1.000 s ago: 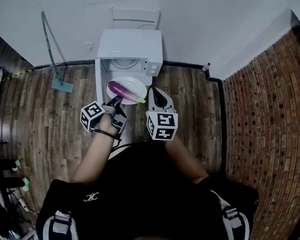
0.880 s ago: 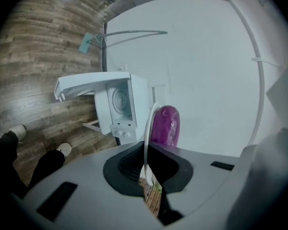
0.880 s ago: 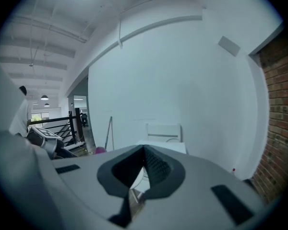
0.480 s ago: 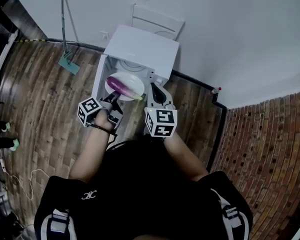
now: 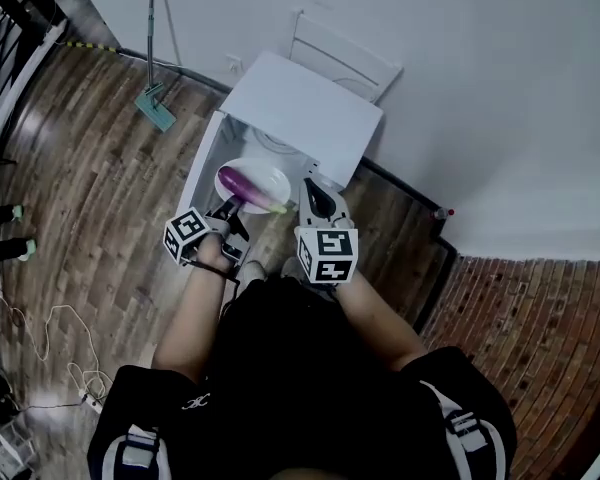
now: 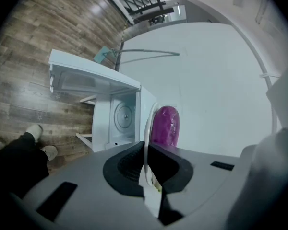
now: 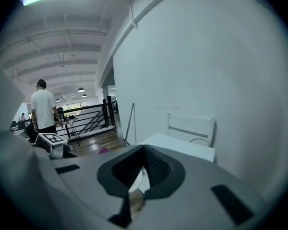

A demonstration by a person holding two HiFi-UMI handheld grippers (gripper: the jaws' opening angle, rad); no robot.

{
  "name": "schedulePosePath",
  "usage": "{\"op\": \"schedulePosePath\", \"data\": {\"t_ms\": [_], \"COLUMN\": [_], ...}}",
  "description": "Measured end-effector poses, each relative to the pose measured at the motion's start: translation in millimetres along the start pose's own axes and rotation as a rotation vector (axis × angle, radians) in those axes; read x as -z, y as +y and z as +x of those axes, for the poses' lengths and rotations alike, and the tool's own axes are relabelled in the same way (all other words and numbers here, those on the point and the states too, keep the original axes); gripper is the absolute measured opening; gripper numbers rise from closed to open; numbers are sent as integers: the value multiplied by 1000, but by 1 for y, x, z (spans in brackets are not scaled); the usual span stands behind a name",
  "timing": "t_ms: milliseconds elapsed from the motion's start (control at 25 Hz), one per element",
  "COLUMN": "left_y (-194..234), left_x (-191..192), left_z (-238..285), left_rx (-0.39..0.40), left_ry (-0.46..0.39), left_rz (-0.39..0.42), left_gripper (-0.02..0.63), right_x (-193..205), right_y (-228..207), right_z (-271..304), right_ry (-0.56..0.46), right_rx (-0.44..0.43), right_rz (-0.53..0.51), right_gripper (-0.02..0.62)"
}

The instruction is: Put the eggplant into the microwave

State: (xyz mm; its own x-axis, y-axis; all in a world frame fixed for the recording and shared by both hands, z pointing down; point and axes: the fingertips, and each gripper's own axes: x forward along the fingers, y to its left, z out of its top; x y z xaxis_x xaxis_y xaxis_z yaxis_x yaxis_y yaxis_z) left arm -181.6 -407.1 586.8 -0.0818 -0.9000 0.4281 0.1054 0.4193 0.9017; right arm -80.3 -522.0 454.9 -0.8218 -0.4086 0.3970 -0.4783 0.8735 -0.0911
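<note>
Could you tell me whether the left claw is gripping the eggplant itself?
No, the left claw is shut on the plate rim, with the eggplant lying on that plate.

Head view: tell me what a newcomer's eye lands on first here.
The purple eggplant stands out at once, lying on a white plate in the middle of the head view. The left gripper and the right gripper each clamp the plate's rim from the near side. Just beyond stands the white microwave, its cavity open toward the plate.
</note>
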Motion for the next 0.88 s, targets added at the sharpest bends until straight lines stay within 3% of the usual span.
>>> {"op": "schedulePosePath", "data": {"t_ms": [320, 880], "left_y": [36, 119], "left_x": [-32, -62], "left_z": [45, 159], "left_rx": [-9, 14], "left_ry": [10, 39], "left_rz": [25, 35], "left_gripper": [15, 15], "right_x": [24, 118], "right_y": [19, -11], "right_z": [48, 91], "right_ry": [28, 66], "right_rx": [-51, 29], "right_rz": [-40, 28], "right_gripper": [12, 12]}}
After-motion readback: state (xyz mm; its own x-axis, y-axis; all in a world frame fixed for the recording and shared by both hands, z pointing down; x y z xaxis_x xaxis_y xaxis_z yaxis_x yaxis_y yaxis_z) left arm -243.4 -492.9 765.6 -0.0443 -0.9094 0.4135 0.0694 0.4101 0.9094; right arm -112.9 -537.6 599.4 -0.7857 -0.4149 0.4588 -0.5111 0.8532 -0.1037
